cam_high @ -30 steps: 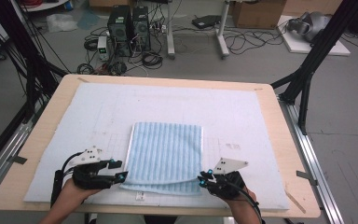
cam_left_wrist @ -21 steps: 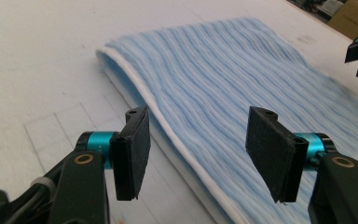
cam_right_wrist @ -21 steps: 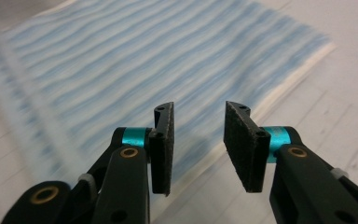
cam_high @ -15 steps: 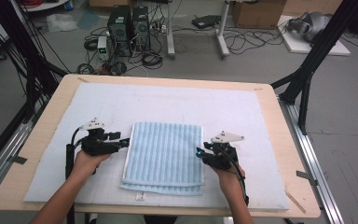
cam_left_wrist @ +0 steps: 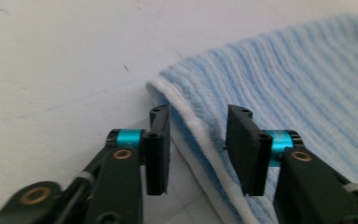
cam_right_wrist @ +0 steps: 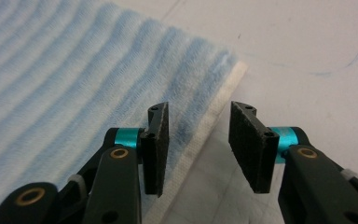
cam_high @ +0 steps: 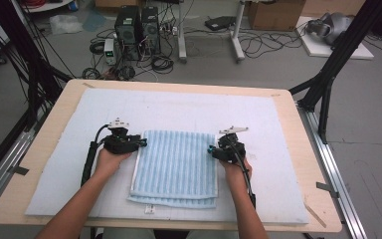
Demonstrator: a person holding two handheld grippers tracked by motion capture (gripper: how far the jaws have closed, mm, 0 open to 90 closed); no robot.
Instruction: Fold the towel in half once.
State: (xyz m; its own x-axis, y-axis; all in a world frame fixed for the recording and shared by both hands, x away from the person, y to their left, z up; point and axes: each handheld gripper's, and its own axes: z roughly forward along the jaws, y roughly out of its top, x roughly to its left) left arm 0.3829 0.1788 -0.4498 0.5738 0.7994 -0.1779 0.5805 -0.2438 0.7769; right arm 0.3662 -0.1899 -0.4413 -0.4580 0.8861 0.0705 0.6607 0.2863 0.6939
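Left gripper view: the left gripper has its jaws parted astride the white hem of the folded towel. Right gripper likewise stands parted over the opposite hem. High view: the light-blue ribbed towel lies flat at mid-pad; bare pad surrounds it on every side.

one folded blue towel, one white mat, two grippers, one table.
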